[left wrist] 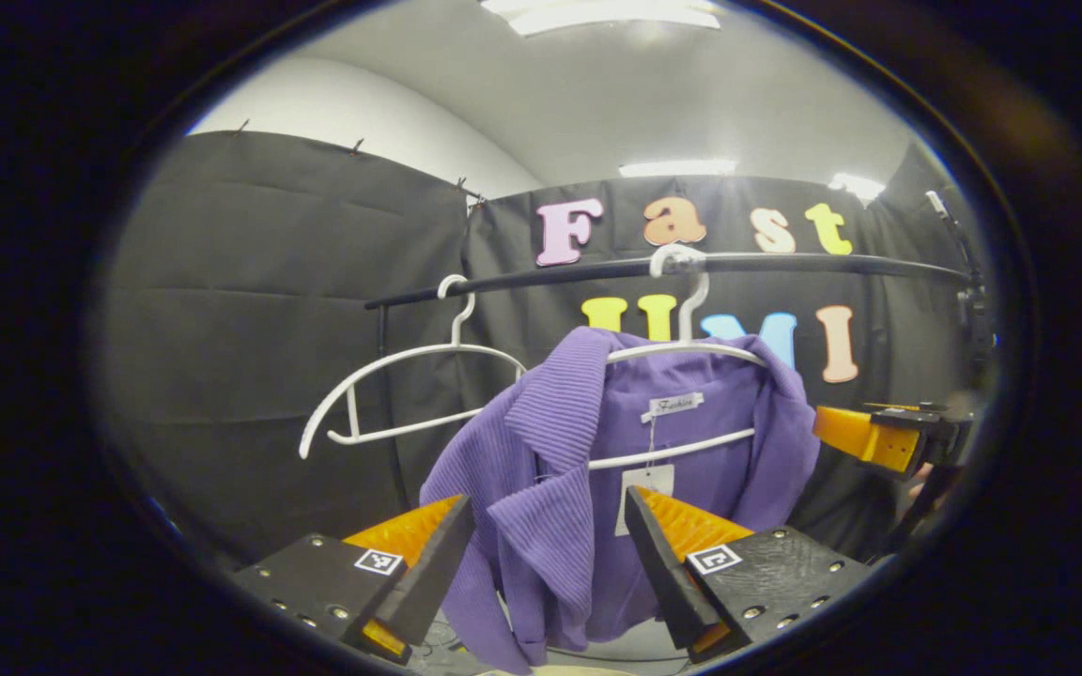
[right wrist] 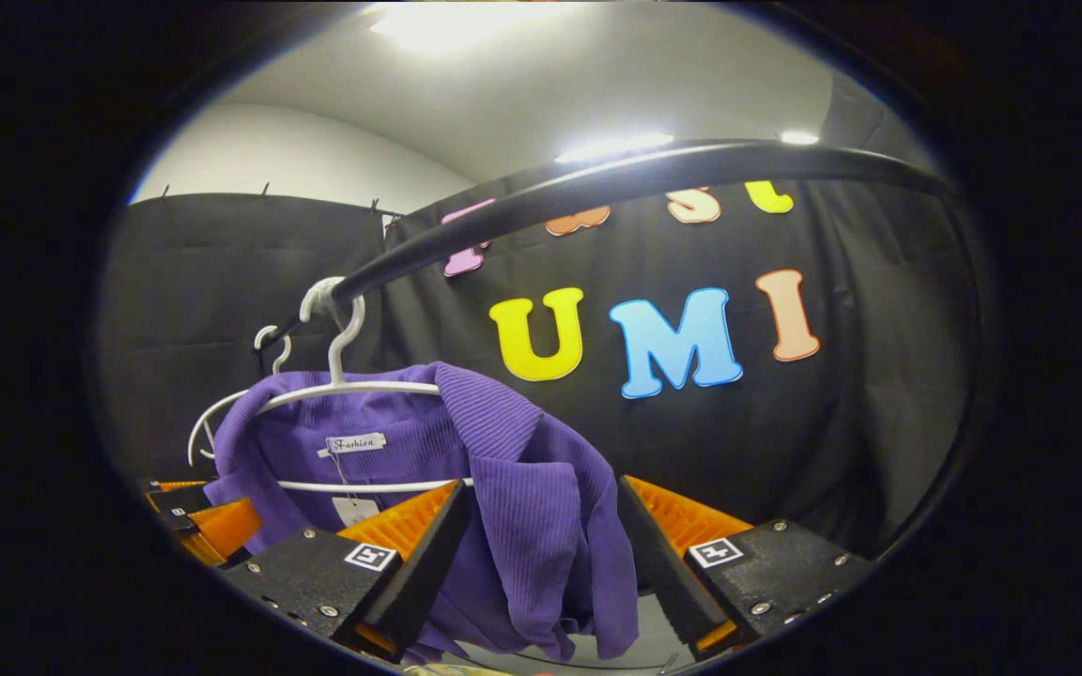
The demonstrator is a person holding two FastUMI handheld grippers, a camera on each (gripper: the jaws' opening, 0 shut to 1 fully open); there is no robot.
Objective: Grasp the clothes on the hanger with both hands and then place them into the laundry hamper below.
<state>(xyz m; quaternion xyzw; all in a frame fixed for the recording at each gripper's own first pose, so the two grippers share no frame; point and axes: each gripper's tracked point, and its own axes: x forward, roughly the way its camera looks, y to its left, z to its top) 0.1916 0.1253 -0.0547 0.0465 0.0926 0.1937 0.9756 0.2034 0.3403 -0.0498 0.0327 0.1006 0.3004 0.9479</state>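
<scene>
In the left gripper view, an empty white hanger (left wrist: 409, 390) hangs toward the left end of the black rail (left wrist: 597, 270), tilted, with nothing on it. Next along the rail, near its middle, a second white hanger (left wrist: 687, 352) carries the purple ribbed garment (left wrist: 550, 469), a white label at the neck and a paper tag dangling below it. The garment droops off the hanger's left shoulder, its collar folded forward. The left gripper (left wrist: 548, 554) sits right in front of that hanging fabric, jaws spread wide, one finger on each side of the cloth fold; the fingers frame the fabric but a gap shows on both sides, so nothing is pinched. Over at the right edge, the right gripper (left wrist: 870, 437) comes in beside the garment's right shoulder; from here it cannot be told how its jaws stand.

Switch to the right gripper view: the left gripper (right wrist: 203, 526) peeks in low at the left. The purple garment (right wrist: 522, 526) hangs from its hanger (right wrist: 344, 390) near the left end of the rail (right wrist: 597, 183). The right gripper (right wrist: 541, 554) is wide open, fingers straddling the draped front panel, not pressing on it.
</scene>
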